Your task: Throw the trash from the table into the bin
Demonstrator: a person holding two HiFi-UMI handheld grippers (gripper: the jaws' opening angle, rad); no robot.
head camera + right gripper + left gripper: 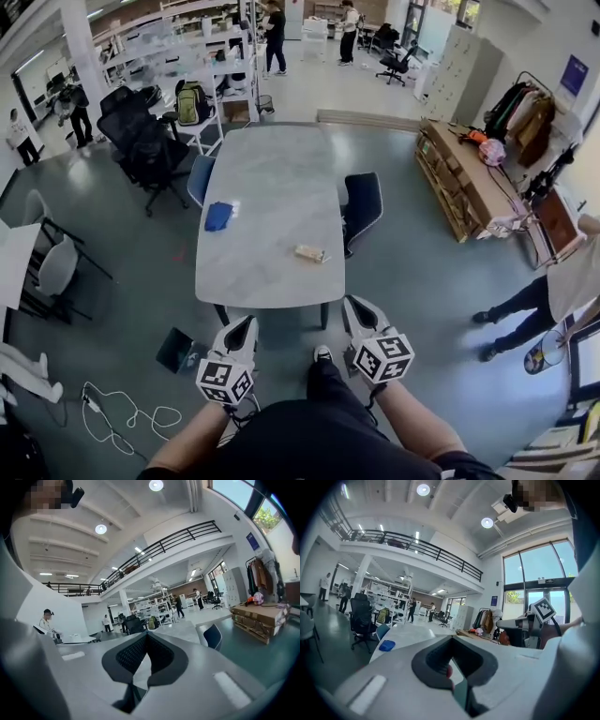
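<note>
Approach stage, by the look of it; nothing picked up yet. Centre of frame: long pale-grey rounded bench (272,169), near end just above both tools. Lower centre: left hand-held gripper (247,325) and right hand-held gripper (353,305), jaws closed, empty, just short of the bench edge. At the bench's left side: flat crumpled blue piece of trash (218,217); nearer, right of middle: small tan wrapper (310,253). No bin identifiable. Next, probably: open jaws, reach over the wrapper, pinch low against the bench top.

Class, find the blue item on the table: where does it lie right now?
In the head view the blue item lies near the table's left edge, close to a blue chair, left of and beyond the tan wrapper.
</note>
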